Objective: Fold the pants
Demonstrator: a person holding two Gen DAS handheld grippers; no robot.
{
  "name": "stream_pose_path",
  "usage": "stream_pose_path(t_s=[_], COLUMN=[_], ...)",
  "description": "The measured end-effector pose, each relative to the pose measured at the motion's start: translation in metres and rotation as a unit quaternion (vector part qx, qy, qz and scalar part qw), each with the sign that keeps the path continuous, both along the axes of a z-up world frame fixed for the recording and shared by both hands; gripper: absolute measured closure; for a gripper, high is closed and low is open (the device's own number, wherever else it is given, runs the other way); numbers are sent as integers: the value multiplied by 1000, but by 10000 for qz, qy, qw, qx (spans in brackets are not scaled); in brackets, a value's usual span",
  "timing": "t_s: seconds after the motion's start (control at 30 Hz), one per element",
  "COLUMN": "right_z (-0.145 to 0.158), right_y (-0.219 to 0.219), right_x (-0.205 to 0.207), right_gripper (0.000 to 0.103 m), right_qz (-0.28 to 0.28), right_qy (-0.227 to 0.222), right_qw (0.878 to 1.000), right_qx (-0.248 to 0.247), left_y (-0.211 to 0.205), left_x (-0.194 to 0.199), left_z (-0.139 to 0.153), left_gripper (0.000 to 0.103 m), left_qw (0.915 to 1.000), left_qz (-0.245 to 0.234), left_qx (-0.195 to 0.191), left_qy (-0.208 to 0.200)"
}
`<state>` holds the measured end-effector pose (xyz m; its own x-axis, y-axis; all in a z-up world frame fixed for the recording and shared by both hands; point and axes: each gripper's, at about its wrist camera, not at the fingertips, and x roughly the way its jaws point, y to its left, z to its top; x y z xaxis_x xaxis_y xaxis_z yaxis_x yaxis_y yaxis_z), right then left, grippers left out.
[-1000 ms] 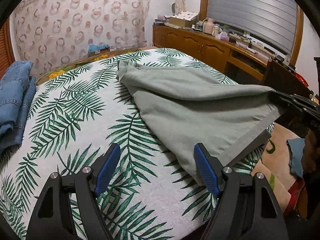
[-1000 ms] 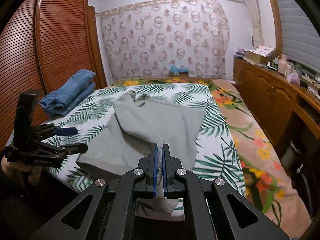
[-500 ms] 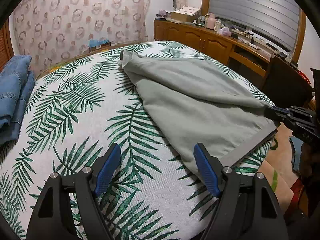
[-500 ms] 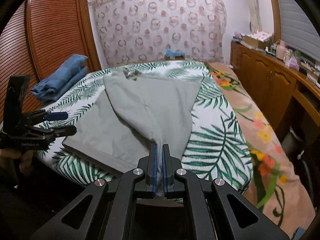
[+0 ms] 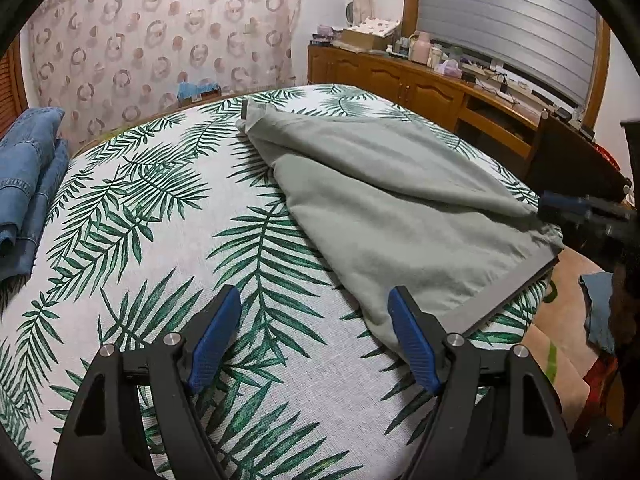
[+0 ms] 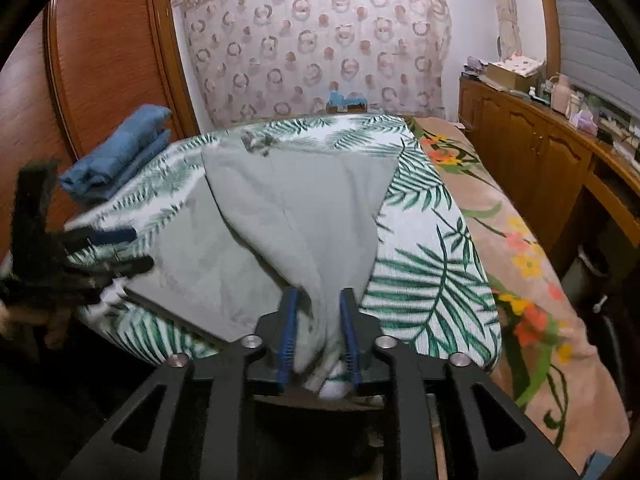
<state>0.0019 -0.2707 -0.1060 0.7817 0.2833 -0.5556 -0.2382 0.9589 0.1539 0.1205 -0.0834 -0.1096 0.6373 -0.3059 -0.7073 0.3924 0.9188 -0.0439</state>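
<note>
Sage-green pants [image 5: 400, 200] [image 6: 288, 216] lie on the palm-leaf bedspread [image 5: 160, 240], one leg folded across the other toward the near edge. My right gripper [image 6: 320, 294] [image 5: 560, 204] is at that leg's end, at the bed's edge. Its jaws are opening, and the slack cloth lies between them without being pinched. My left gripper [image 5: 313, 294] [image 6: 120, 248] hovers open over the bedspread beside the pants' grey waistband [image 5: 508, 292], with nothing between its fingers.
Folded blue jeans [image 5: 28, 176] [image 6: 116, 156] are stacked at the far left of the bed. A wooden cabinet [image 5: 420, 84] with clutter on top runs along the right wall, and a wardrobe [image 6: 108, 60] stands at the left. A floral blanket [image 6: 520, 240] shows beside the bedspread.
The right gripper lowered the pant leg toward the bed's edge, then its blue pads parted, freeing the cloth. The left gripper stayed open in about the same place.
</note>
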Motion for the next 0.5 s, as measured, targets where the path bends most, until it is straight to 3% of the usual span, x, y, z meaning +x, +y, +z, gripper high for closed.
stream_pose_path(t_s=[0.2,0.37,0.5], right_z=[33,38,33], right_y=[1,12,21], right_x=[22,55,81], right_gripper=[70,70,70], right_qz=[15,242,313], right_qy=[-354,-225,-82], right_qw=[9993,9994,9995], right_qx=[-85,99,-16], left_y=[0,7,17], left_x=[-2,2,7], left_z=[0,6,19], left_gripper=[26,26,26], left_qw=[9999,9996,9993], left_qz=[63,212,311], left_qx=[-74,-195,-142], left_qy=[-55,27,-159])
